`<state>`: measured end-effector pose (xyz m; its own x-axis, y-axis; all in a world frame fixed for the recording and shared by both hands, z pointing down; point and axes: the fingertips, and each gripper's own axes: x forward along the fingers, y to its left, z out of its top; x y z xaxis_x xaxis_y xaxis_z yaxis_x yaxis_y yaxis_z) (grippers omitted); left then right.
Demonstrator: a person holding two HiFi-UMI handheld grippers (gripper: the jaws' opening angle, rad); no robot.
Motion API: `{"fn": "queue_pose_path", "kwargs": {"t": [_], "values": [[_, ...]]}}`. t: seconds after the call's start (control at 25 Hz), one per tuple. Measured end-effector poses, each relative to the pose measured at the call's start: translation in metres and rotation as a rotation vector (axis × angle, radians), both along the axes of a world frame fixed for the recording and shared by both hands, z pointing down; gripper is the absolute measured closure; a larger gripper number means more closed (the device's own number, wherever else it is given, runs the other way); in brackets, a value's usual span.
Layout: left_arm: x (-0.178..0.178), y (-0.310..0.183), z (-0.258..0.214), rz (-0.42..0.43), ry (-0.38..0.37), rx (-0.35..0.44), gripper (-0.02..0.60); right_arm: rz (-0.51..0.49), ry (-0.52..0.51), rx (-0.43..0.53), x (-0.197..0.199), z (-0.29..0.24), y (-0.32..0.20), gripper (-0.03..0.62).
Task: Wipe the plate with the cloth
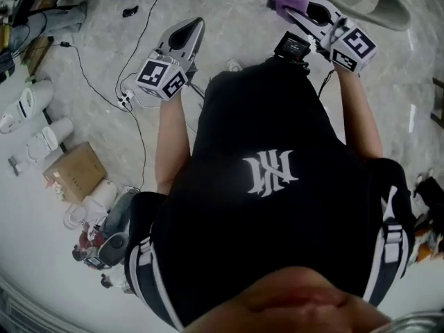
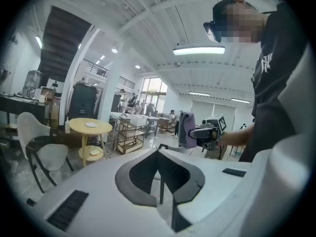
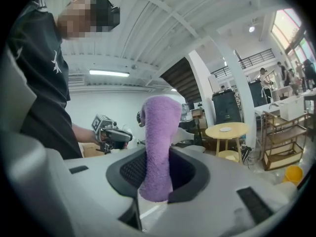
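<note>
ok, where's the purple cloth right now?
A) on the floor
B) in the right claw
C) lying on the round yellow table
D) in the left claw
B: the right gripper view shows the purple cloth pinched in the right claw and standing up out of it, while the left claw is shut with nothing in it.

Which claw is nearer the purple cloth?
Right. The right claw is shut on the cloth; the left claw is shut and empty, held off to the left, clear of it.
</note>
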<state>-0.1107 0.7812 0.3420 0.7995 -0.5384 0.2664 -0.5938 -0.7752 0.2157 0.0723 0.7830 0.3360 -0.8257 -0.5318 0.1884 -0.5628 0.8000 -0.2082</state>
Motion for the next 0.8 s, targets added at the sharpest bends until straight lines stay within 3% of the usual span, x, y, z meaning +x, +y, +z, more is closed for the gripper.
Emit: {"fn": "queue_pose_path", "kwargs": {"t": [0.32, 0.64, 0.8], "values": [[-0.007, -0.009, 0.006, -0.074, -0.011, 0.001, 0.568, 0.013, 0.016, 0.025, 0.006, 0.001, -0.018, 0.493], [0.003, 0.005, 0.004, -0.154, 0.034, -0.054, 0.568, -0.012, 0.046, 0.002, 0.024, 0.017, -0.037, 0.493], [0.004, 0.013, 0.013, -0.161, 0.021, -0.083, 0.568, -0.004, 0.025, -0.031, 0.03, 0.029, -0.037, 0.493]]}}
